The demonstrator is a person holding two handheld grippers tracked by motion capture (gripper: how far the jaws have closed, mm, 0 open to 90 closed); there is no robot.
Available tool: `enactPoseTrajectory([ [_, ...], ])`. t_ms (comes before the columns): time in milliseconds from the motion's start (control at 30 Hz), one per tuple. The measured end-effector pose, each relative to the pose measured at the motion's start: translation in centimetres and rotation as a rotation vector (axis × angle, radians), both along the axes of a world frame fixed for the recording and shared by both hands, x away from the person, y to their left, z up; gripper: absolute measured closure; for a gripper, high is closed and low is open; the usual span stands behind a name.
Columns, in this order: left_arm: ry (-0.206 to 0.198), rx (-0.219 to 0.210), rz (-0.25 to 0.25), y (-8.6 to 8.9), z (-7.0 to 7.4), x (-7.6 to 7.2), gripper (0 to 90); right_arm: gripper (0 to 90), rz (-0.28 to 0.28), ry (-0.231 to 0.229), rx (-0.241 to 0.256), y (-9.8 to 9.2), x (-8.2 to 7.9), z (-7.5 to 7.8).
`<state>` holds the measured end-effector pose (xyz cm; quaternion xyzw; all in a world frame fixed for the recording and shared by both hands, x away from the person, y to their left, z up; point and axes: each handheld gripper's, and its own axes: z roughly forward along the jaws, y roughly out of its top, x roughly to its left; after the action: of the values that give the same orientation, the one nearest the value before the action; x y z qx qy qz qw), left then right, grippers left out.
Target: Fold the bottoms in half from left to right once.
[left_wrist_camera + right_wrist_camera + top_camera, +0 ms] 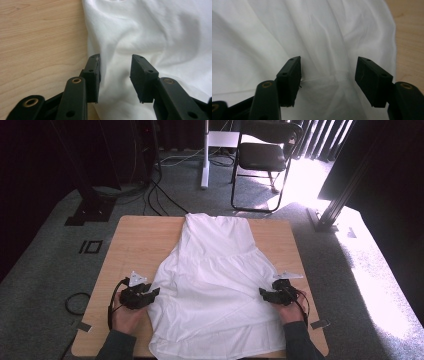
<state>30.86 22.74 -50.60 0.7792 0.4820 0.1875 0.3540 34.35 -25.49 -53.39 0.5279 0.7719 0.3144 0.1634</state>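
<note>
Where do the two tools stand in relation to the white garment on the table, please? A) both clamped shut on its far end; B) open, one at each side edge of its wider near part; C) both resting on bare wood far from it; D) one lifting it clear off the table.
B: the left tool and the right tool each have jaws parted over the white garment at its side edges, which lies flat on the table.

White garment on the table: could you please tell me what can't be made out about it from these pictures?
- High view: the hem of the white garment is cut off by the bottom edge.
- Left gripper view: whether the open left tool touches the cloth; the jaws hide the contact.
- Right gripper view: the right tool is open, and what lies under the cloth is hidden.
- High view: the chair is washed out by glare.
</note>
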Motion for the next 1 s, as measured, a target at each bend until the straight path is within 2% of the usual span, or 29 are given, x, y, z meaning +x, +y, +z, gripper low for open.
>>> enactPoseTrajectory([
  [33, 0.001, -0.007, -0.019, -0.1, 0.2, -0.8, 60.5, 48.1, 0.0, 0.0, 0.0, 0.0, 0.0, 0.0],
  [67, 0.002, -0.014, -0.034, -0.3, 0.3, -1.4, 59.7, 64.1, 0.03, 0.016, 0.008, -0.1, -0.7, 0.0],
  [167, 0.012, -0.032, -0.079, -1.0, 0.3, -2.8, 58.0, 74.2, 0.043, 0.001, 0.011, -0.7, -2.5, 0.6],
  [333, 0.036, -0.009, -0.17, -2.7, -0.4, -5.4, 55.9, 85.0, 0.043, -0.013, 0.005, -2.5, -5.9, 1.3],
  [400, 0.046, -0.005, -0.173, -2.9, -0.7, -5.8, 55.9, 85.1, 0.042, -0.015, 0.015, -3.1, -7.0, 1.5],
  [500, 0.082, -0.038, -0.184, -3.2, -1.7, -6.4, 56.7, 83.9, 0.028, -0.009, 0.029, -4.4, -9.0, 1.6],
  [600, 0.104, -0.002, -0.181, -3.6, -2.8, -7.0, 56.7, 80.2, -0.008, 0.018, 0.048, -6.1, -11.1, 1.2],
  [667, 0.121, -0.01, -0.172, -3.4, -3.3, -7.4, 56.7, 76.0, -0.033, 0.044, 0.059, -7.2, -12.4, 0.6],
  [700, 0.127, -0.009, -0.166, -3.2, -3.5, -7.5, 56.7, 74.6, -0.04, 0.054, 0.06, -7.6, -12.7, 0.4],
  [733, 0.128, -0.004, -0.168, -3.1, -3.5, -7.6, 56.7, 73.1, -0.046, 0.084, 0.059, -8.2, -12.9, 0.1],
  [767, 0.128, -0.004, -0.168, -3.1, -3.5, -7.6, 56.6, 73.1, -0.046, 0.084, 0.059, -8.2, -12.9, 0.1],
  [800, 0.135, -0.015, -0.155, -2.7, -3.6, -7.7, 56.5, 65.7, -0.086, 0.095, -0.001, -9.0, -13.0, -0.1],
  [900, 0.138, -0.021, -0.133, -2.4, -3.5, -7.7, 56.3, 60.3, -0.138, 0.075, -0.015, -9.9, -13.2, 0.4],
  [933, 0.141, -0.02, -0.129, -2.3, -3.5, -7.7, 56.0, 57.5, -0.154, 0.055, -0.018, -10.2, -13.3, 0.7],
  [1000, 0.141, -0.019, -0.118, -2.2, -3.5, -7.7, 55.4, 56.8, -0.16, 0.047, -0.013, -10.2, -13.3, 0.9],
])
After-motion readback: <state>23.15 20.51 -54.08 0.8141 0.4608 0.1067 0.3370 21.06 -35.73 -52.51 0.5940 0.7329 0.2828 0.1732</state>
